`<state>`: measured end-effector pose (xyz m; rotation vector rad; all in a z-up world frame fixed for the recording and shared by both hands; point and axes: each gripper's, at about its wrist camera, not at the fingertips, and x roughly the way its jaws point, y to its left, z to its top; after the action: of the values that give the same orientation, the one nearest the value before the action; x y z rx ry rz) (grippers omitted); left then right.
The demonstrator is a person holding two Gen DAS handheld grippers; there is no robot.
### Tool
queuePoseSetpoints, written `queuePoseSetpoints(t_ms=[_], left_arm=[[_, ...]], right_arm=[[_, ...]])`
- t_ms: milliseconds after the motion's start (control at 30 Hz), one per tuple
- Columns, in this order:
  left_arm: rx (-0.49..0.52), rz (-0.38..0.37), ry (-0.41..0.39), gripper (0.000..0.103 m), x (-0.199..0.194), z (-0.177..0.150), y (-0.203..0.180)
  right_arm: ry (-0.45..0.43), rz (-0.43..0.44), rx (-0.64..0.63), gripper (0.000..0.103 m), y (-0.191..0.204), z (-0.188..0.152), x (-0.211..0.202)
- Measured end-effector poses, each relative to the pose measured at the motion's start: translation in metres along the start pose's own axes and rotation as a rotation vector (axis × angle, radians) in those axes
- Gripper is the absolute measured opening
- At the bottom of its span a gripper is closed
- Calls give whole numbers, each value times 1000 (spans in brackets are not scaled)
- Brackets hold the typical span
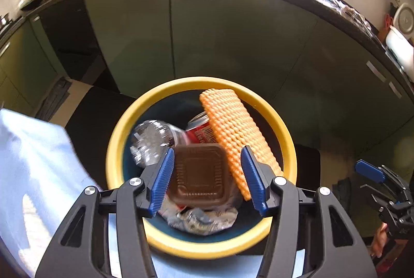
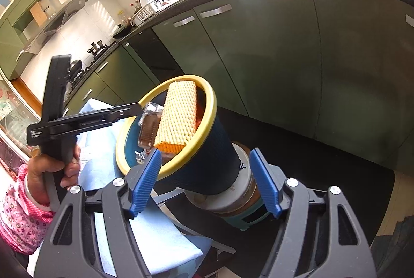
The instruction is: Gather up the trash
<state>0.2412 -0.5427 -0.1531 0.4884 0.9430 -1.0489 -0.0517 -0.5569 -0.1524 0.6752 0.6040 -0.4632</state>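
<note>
Green cabinets (image 1: 220, 40) beyond. Left gripper (image 1: 207, 174) fingers apart over yellow-rimmed bin (image 1: 284, 138), brown tray (image 1: 200, 174) between them, orange sponge (image 1: 233, 128) alongside. Right gripper (image 2: 204, 181) fingers apart, straddling the bin's base.

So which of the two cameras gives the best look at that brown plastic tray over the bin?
The left wrist view: the brown plastic tray faces the camera flat-on between the open left gripper, above the yellow-rimmed bin. The right wrist view shows the tray only edge-on, half hidden by the orange foam sheet.
</note>
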Motion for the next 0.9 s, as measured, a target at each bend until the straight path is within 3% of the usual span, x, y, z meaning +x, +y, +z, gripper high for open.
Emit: queuePoseSetpoints(t_ms=[67,200,400,533,700,900], left_arm=[[2,17,-40,57,-23,-8,2],[-45,57,-136,80,-83,-37,10],[-196,170,-248,98,-182,-112,33],[-290,259,-276,98,-227,-163,45],[-418,478,-330,98,-278,-236,57],[-567,628,-373,98,-327,-309,64]], right_arm=[[1,11,-6,68,2,0,0],[10,35,-34,68,12,-2,2],[9,73,-117,71,41,-7,-4],[-8,73,-185,73,63,-11,-12],[-17,81,-261,77,87,-17,-21],[-51,90,-341,80,115,-24,-36]])
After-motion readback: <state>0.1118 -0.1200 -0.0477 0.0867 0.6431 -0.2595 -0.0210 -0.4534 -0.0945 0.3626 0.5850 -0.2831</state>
